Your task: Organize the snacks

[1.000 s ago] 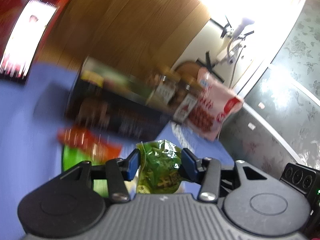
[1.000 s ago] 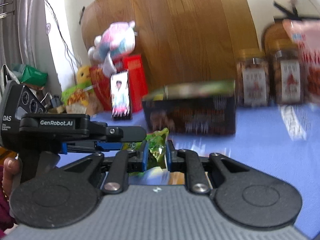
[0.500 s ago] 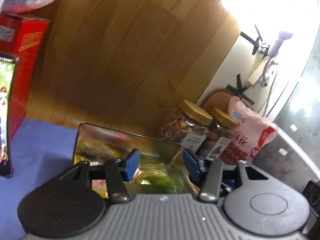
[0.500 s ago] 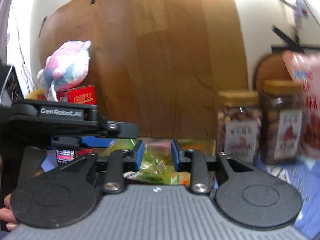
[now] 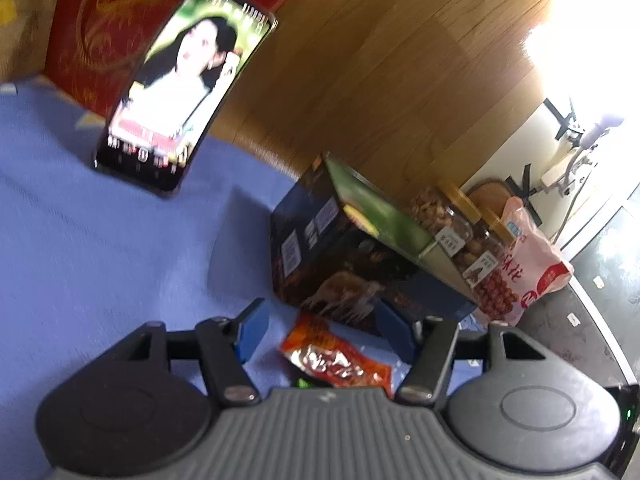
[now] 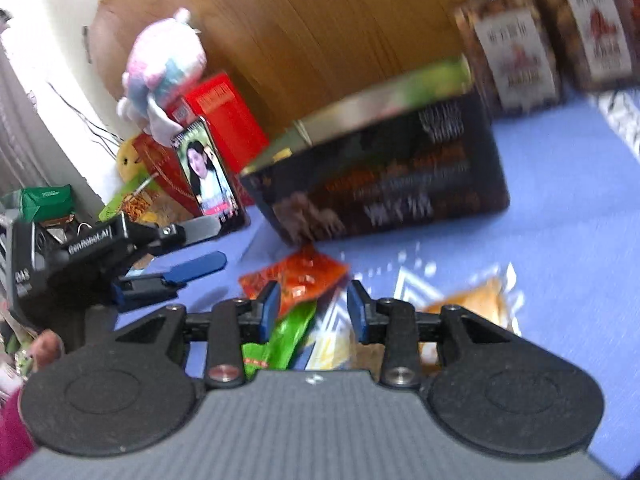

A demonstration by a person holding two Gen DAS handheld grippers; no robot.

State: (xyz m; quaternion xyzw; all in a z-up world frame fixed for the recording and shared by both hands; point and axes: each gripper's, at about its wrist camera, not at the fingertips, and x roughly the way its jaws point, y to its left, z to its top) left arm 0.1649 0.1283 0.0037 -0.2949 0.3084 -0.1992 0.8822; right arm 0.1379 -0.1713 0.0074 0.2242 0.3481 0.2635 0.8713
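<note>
My left gripper [image 5: 320, 312] hangs low over the blue cloth with its jaws opening. A red snack packet [image 5: 336, 358] lies flat between them, untouched. Just beyond stands the dark snack box [image 5: 352, 264], its top open. In the right wrist view my right gripper [image 6: 313, 286] is also opening, and a green packet [image 6: 284, 340] lies loose between its fingers, free of the pads. The red packet [image 6: 296, 276] sits just ahead of it and an orange packet [image 6: 476, 304] to its right. The left gripper [image 6: 212, 242] shows at the left, before the dark box [image 6: 380, 172].
A lit phone [image 5: 184, 84] leans on red boxes [image 5: 96, 40] at the back left. Two nut jars [image 5: 444, 216] and a pink bag [image 5: 528, 264] stand right of the box. A plush toy [image 6: 164, 64] tops a red box. A hand [image 6: 44, 352] grips the left tool.
Both grippers carried green packets up over the dark box, then dropped back down to the cloth in front of it. Both jaws have widened, and the left gripper's green packet is gone.
</note>
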